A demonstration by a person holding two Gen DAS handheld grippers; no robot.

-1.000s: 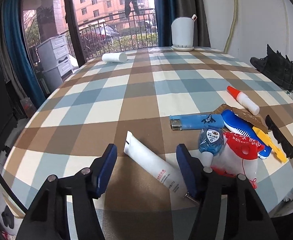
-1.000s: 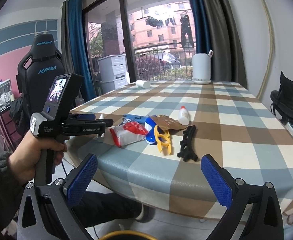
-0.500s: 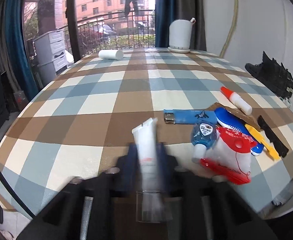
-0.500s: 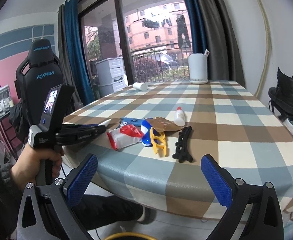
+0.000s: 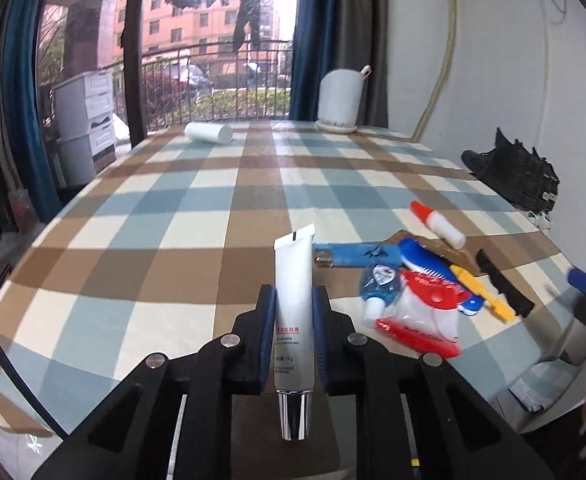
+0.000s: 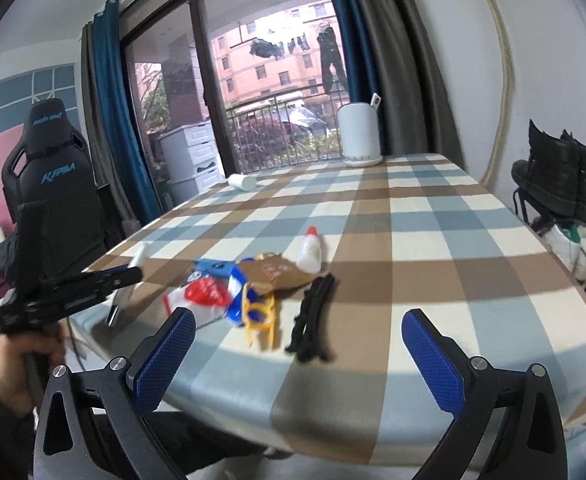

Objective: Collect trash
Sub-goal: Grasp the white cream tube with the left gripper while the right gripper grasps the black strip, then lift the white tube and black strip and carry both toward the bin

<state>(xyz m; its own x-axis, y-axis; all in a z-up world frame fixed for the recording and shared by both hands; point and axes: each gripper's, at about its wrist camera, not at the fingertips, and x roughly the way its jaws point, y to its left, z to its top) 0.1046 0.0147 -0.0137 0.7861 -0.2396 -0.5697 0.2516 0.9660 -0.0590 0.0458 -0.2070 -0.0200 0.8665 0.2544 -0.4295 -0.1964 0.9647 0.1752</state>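
Observation:
My left gripper (image 5: 293,300) is shut on a white tube (image 5: 294,280) with a silver cap and holds it above the near edge of the checked table (image 5: 197,216). In the right wrist view the left gripper (image 6: 133,276) holds the tube (image 6: 127,280) at the table's left corner. A pile of trash lies to its right: a red and white packet (image 5: 421,316), a blue correction tape (image 5: 381,284), a blue lighter (image 5: 353,256), a glue bottle (image 5: 437,224), a yellow clip (image 6: 259,316) and a black comb (image 6: 313,320). My right gripper (image 6: 299,340) is open and empty before the table's near edge.
A white pot (image 5: 340,100) stands at the table's far end and a white cup (image 5: 208,133) lies on its side far left. Black shoes (image 6: 561,176) sit on a rack at the right. A gaming chair (image 6: 53,200) stands at the left.
My left gripper has shut on the white tube and lifted it off the table, turning it upright in view. The right gripper has moved closer to the table, still open.

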